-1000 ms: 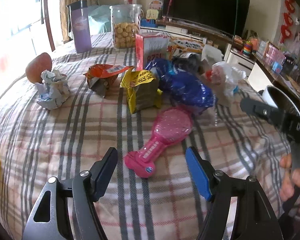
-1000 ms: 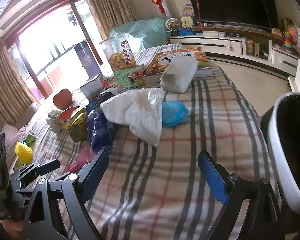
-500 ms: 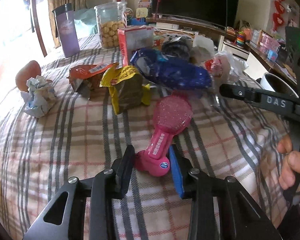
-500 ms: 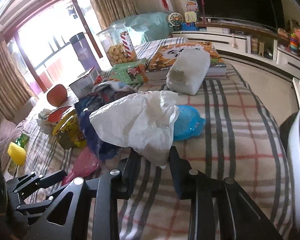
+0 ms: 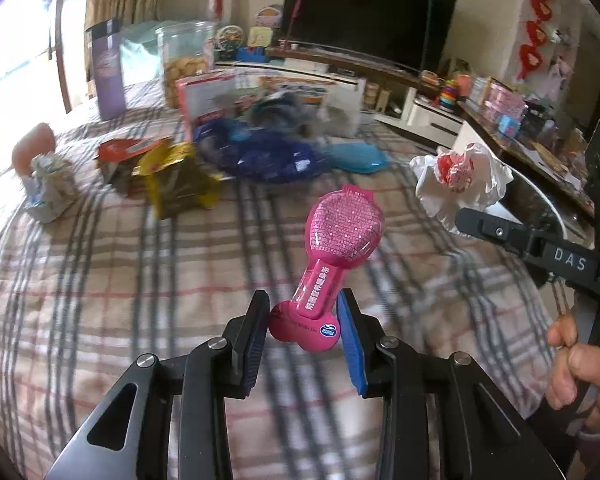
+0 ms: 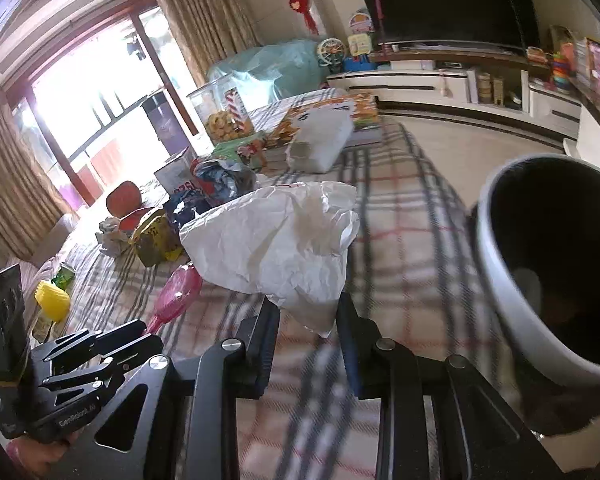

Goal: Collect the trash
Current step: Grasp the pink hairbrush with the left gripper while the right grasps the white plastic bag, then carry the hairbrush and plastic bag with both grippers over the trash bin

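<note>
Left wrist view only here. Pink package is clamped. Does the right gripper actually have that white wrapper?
Observer: Yes. The right wrist view shows the right gripper shut on the lower tip of the white wrapper.
Operator: Where's the bin from there?
Observer: The bin is just to the right of that gripper, with its dark mouth open toward the camera.
Operator: Anything out of my frame on the left?
Observer: A yellow pleated cup sits near the table's left edge.
</note>
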A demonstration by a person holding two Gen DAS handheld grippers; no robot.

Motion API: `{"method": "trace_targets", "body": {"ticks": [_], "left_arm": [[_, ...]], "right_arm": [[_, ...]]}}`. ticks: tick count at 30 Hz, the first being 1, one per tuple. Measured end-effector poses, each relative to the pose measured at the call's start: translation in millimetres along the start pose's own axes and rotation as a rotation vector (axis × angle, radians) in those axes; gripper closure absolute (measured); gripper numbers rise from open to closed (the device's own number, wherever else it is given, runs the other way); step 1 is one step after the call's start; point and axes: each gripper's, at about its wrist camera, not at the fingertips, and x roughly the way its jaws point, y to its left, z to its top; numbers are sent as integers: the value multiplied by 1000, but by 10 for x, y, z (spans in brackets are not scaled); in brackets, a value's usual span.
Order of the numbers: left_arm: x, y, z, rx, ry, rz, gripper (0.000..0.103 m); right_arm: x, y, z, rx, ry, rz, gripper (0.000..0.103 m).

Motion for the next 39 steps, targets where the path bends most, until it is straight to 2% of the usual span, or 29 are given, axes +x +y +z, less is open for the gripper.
{"method": "trace_targets", "body": {"ticks": [20, 39], "left_arm": [[46, -705, 218, 105, -32, -97, 70], [316, -1253, 493, 205, -41, -149, 70]], "right_arm": [[-768, -602, -155, 90, -92, -105, 74], [-1067, -1114, -159, 163, -130, -184, 74]]}}
